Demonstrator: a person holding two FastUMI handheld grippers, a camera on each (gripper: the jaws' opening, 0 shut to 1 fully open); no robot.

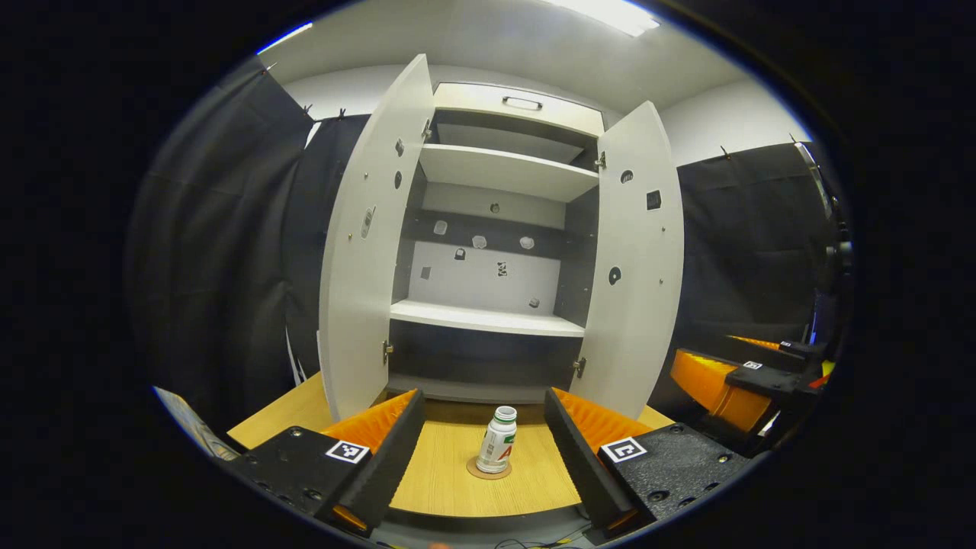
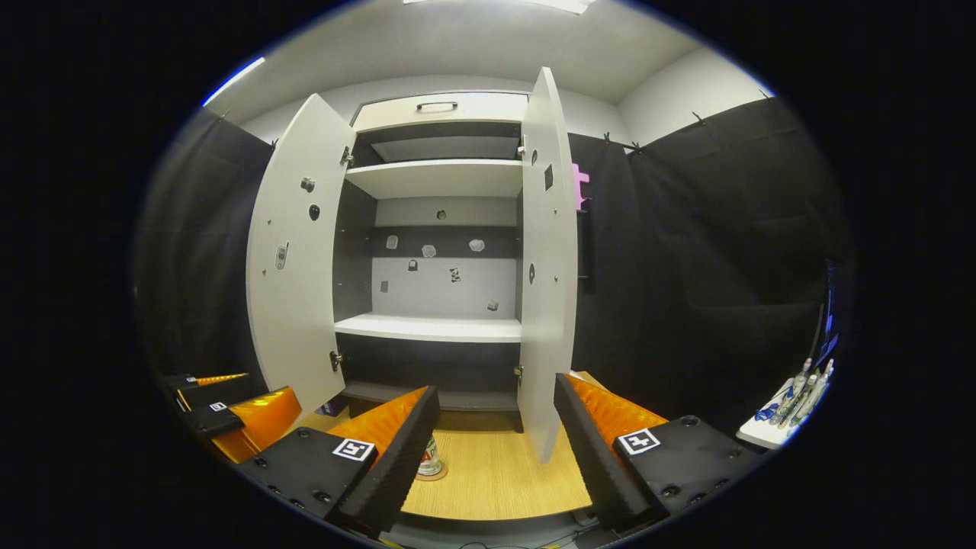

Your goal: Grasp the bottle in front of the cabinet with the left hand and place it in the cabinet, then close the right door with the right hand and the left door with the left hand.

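A small white bottle (image 1: 497, 448) stands upright on a round coaster on the wooden table, in front of the white cabinet (image 1: 488, 316). Both cabinet doors hang open: the left door (image 1: 370, 244) and the right door (image 1: 637, 259). My left gripper (image 1: 484, 438) is open, its fingers wide on either side of the bottle and short of it. In the right gripper view my right gripper (image 2: 496, 435) is open too, near the right door (image 2: 545, 259); the bottle (image 2: 429, 457) peeks out behind its left finger. The left gripper (image 2: 229, 408) shows at that view's left edge.
The cabinet has a middle shelf (image 1: 484, 316) and an upper shelf (image 1: 507, 169), both bare. The right gripper (image 1: 743, 381) sits at the right of the left gripper view. A white ledge with small bottles (image 2: 789, 404) lies far right. Black cloth walls surround the booth.
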